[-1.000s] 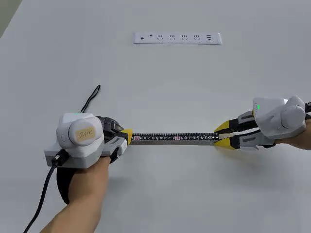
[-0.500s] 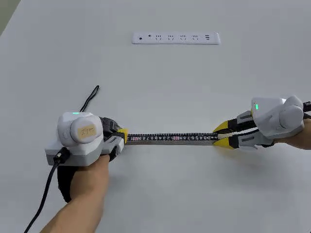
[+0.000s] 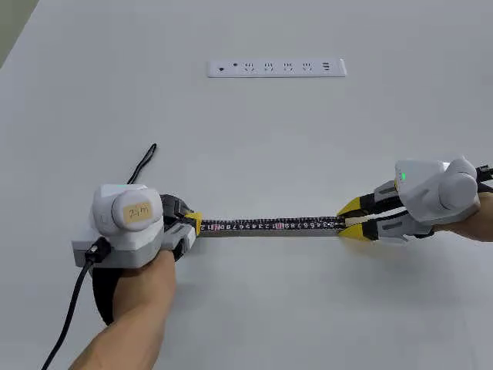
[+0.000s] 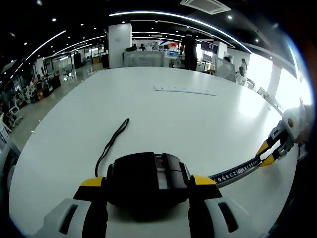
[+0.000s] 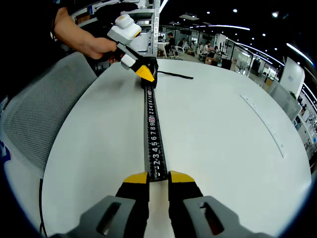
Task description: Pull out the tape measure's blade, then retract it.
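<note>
Table (image 3: 308, 139), one tape measure (image 3: 174, 207) (blade (image 3: 269, 224) out), left gripper (image 4: 148, 181), right gripper (image 5: 153, 177), fingers (image 5: 134, 178) clamping it.

Power strip (image 3: 276, 68) behind blade (image 3: 273, 224), on table (image 3: 323, 146)

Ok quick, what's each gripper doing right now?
Left gripper: shut on the tape measure.
Right gripper: shut on the tip of the blade.

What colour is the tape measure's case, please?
The case is black; it shows best in the left gripper view.
</note>
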Demonstrator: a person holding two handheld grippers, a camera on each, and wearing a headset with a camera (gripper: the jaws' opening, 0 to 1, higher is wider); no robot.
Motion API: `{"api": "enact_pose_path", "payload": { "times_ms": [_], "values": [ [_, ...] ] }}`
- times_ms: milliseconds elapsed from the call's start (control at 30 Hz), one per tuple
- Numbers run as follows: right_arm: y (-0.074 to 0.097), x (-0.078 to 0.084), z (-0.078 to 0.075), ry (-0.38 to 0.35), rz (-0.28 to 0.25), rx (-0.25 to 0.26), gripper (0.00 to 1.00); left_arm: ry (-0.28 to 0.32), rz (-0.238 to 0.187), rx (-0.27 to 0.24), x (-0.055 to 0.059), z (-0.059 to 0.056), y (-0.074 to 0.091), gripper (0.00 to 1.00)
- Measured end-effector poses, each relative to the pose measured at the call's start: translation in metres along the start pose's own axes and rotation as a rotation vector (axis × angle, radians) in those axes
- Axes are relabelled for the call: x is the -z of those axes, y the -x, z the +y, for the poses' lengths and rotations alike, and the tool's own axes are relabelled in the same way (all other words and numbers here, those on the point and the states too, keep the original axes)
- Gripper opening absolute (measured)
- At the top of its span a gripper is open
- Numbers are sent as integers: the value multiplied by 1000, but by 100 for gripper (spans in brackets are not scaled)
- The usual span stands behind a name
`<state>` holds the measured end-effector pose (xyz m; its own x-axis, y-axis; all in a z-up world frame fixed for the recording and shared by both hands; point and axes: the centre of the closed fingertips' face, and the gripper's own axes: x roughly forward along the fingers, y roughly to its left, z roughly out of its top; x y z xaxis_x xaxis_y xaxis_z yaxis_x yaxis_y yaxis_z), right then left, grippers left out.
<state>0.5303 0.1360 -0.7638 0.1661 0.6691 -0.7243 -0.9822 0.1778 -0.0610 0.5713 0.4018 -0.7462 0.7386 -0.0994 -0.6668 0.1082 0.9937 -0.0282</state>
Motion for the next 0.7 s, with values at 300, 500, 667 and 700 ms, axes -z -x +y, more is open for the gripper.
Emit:
{"api": "enact_pose_path", "payload": {
  "times_ms": [300, 500, 667, 700],
  "values": [
    [2, -1, 0, -1, 0, 7, 12, -15, 19, 5, 1, 0, 1, 61],
    [2, -1, 0, 2, 2, 12, 12, -8, 22, 9, 1, 0, 1, 60],
    [3, -2, 0, 2, 2, 16, 12, 4, 28, 17, 1, 0, 2, 60],
    [3, -2, 0, 0, 1, 15, 12, 6, 29, 19, 1, 1, 2, 60]
  ]
}}
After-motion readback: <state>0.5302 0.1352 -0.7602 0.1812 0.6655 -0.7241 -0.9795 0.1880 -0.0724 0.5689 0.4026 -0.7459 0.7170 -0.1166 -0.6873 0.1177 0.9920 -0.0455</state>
